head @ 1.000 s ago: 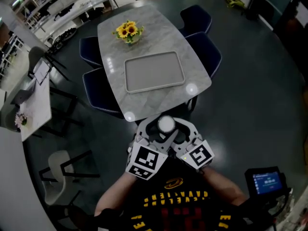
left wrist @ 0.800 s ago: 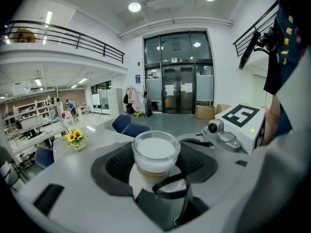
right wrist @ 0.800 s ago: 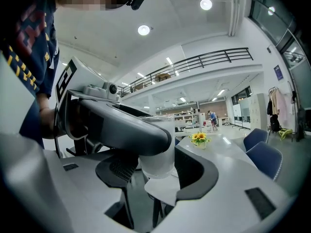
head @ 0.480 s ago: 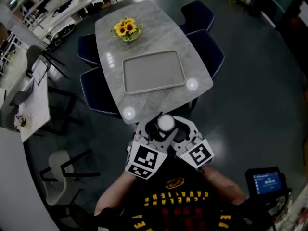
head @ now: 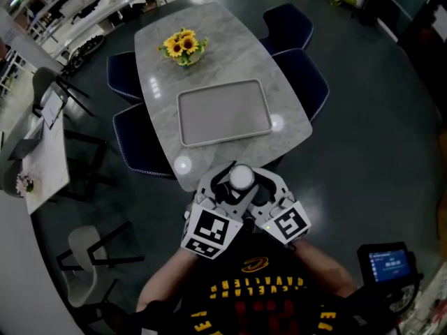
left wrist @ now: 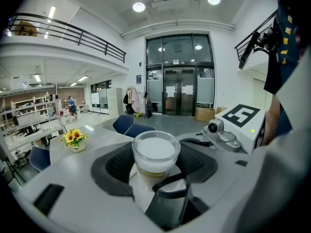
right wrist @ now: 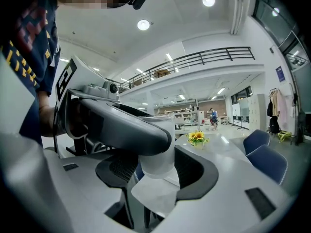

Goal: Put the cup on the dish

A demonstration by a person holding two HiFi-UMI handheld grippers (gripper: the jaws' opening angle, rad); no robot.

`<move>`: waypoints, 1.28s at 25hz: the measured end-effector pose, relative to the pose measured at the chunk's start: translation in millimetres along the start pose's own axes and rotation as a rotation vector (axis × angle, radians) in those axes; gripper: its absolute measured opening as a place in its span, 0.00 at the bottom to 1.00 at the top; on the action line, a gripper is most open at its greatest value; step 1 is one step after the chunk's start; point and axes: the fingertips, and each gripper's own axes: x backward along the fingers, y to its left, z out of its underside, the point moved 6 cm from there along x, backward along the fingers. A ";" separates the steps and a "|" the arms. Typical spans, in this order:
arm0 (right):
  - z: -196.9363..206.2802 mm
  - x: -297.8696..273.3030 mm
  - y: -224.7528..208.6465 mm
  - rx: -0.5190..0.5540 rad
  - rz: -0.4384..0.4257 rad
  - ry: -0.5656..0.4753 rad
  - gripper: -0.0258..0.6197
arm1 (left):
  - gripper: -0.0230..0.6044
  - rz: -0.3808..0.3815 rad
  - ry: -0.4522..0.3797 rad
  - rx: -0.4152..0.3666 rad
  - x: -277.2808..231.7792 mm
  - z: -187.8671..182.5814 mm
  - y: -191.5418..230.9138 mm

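A whitish cup (head: 241, 178) is held up in front of my chest, short of the table's near end. Both grippers close in on it from either side: my left gripper (head: 227, 185) and my right gripper (head: 257, 185). In the left gripper view the cup (left wrist: 155, 154) stands upright between the dark ribbed pads (left wrist: 116, 166), which hug its wall. In the right gripper view the cup (right wrist: 158, 166) sits between that gripper's pads (right wrist: 194, 171), with the left gripper's jaw crossing over it. A grey rectangular tray (head: 223, 112) lies bare on the marble table (head: 209, 33).
A vase of sunflowers (head: 184, 46) stands at the table's far end. Dark blue chairs (head: 300, 75) are tucked in on both long sides. A smaller white table (head: 42, 159) and a chair stand to the left. A lit screen (head: 386, 262) is at my lower right.
The table and tray have drifted a little nearer and lower in the head view. Both grippers and the cup keep the same place before my chest.
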 end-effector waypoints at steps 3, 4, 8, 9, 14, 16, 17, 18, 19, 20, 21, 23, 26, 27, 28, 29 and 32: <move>-1.3 -15.4 -9.5 0.004 0.000 0.008 0.42 | 0.46 0.006 -0.001 0.006 -6.8 -0.6 17.2; -1.8 -20.9 -12.7 0.003 0.002 0.010 0.42 | 0.46 0.007 -0.002 0.008 -9.1 -0.9 23.4; -3.8 -44.1 -27.1 0.004 0.008 0.022 0.42 | 0.46 0.015 -0.005 0.015 -19.6 -2.1 49.4; -4.0 -49.8 -30.5 0.005 0.008 0.025 0.42 | 0.46 0.017 -0.004 0.018 -22.2 -2.1 55.7; -3.8 -77.9 -48.9 0.016 0.013 0.047 0.42 | 0.46 0.031 -0.012 0.017 -36.3 -1.7 86.9; -4.6 -89.6 -58.4 0.019 0.016 0.054 0.42 | 0.46 0.032 -0.011 0.009 -43.8 -3.1 99.7; -5.2 -94.9 -62.9 0.018 0.018 0.057 0.42 | 0.46 0.034 -0.010 0.007 -47.3 -3.9 105.6; -5.8 -99.6 -66.7 0.019 0.021 0.061 0.42 | 0.46 0.037 -0.009 0.007 -50.4 -4.4 111.0; -5.9 -103.9 -70.1 0.023 0.023 0.066 0.42 | 0.46 0.041 -0.008 0.010 -53.2 -4.7 115.9; -5.7 -107.8 -73.1 0.028 0.025 0.072 0.42 | 0.46 0.045 -0.007 0.012 -55.7 -4.7 120.6; -5.3 -111.6 -76.0 0.031 0.027 0.078 0.42 | 0.46 0.049 -0.007 0.012 -58.3 -4.5 125.0; -3.5 -120.1 -83.2 0.033 0.034 0.087 0.42 | 0.46 0.055 -0.006 0.008 -65.0 -3.2 134.3; 5.2 -136.9 -99.1 0.037 0.037 0.097 0.42 | 0.46 0.065 0.001 0.004 -82.0 3.9 151.7; 8.3 -142.9 -104.0 0.034 0.039 0.100 0.42 | 0.46 0.069 0.002 0.006 -87.3 6.5 158.0; 10.4 -148.4 -107.9 0.031 0.041 0.103 0.42 | 0.46 0.073 0.003 0.008 -91.4 8.4 163.9; 12.1 -153.4 -111.3 0.028 0.043 0.108 0.42 | 0.46 0.076 0.004 0.009 -94.7 9.8 169.4; 15.9 -165.7 -119.9 0.028 0.047 0.125 0.42 | 0.46 0.085 0.005 0.013 -103.1 13.1 182.7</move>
